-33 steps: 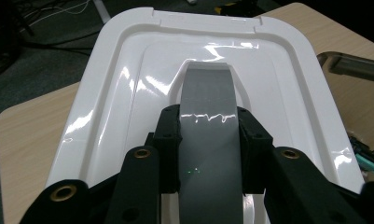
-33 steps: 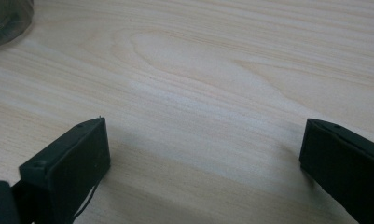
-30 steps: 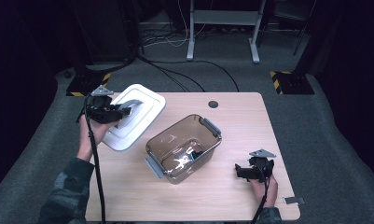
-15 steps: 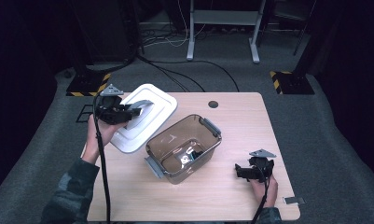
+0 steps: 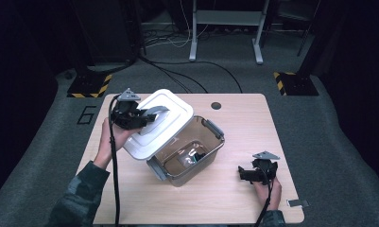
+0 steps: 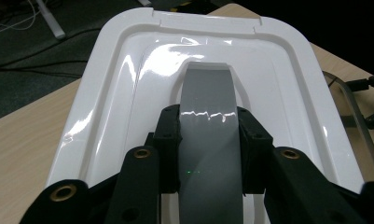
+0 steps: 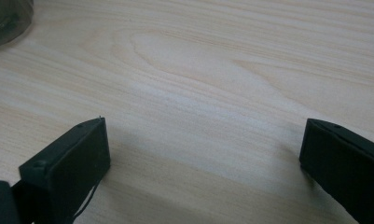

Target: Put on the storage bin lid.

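While the left tongs (image 6: 208,135) clamp the white lid's (image 6: 128,74) grey handle (image 6: 208,102), the right tongs (image 7: 203,154) rest apart

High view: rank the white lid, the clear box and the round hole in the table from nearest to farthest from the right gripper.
From the right gripper:
1. Clear box, just to its left, mid-table.
2. Round hole, at the table's far edge.
3. White lid, far left, held up by the left gripper.
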Demonstrator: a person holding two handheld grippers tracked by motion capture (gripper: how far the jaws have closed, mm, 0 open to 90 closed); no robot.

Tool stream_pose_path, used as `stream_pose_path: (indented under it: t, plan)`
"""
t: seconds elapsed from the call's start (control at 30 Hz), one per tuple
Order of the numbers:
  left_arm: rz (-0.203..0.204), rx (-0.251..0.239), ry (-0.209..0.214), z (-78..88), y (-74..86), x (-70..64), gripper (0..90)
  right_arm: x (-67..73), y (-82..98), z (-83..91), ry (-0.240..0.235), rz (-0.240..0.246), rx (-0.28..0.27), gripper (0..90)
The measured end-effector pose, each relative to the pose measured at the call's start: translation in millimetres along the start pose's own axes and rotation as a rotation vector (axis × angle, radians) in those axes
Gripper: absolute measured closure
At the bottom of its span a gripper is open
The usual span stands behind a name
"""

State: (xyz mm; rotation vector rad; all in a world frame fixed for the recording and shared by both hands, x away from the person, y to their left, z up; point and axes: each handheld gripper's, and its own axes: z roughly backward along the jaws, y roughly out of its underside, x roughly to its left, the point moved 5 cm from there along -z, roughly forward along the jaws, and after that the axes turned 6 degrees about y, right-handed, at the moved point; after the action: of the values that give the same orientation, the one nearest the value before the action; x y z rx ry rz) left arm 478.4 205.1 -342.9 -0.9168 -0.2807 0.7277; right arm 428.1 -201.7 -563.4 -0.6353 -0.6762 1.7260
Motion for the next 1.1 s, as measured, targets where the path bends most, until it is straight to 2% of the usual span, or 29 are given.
stream_pose_path:
  t: [0.27,0.47,0.5,0.63,0.7,1.0,1.1]
  plan:
    - [-0.017,0.007,0.036,-17.0,-2.5,-18.6,66.7,0.0,0.0,0.0,0.0,0.0,0.0,0.9]
    - [-0.036,0.031,0.063,-29.9,-0.5,-31.0,66.7,-0.1,0.0,0.1,0.001,-0.001,0.0,0.9]
    - [-0.046,0.047,0.072,-36.1,1.7,-36.5,66.7,-0.1,0.0,0.1,0.001,0.0,0.0,0.9]
    - [-0.054,0.067,0.085,-45.0,5.1,-42.5,66.8,-0.1,0.0,0.1,0.001,-0.001,0.001,0.9]
    - [-0.051,0.077,0.106,-52.4,7.1,-46.6,66.8,-0.1,0.0,0.1,0.001,-0.001,0.0,0.9]
    - [-0.048,0.089,0.133,-71.3,8.6,-57.2,66.8,-0.3,0.0,0.1,0.002,-0.001,-0.001,1.1]
    - [-0.045,0.092,0.128,-76.8,10.0,-58.2,66.8,-0.2,0.0,0.1,0.001,-0.001,-0.001,1.1]
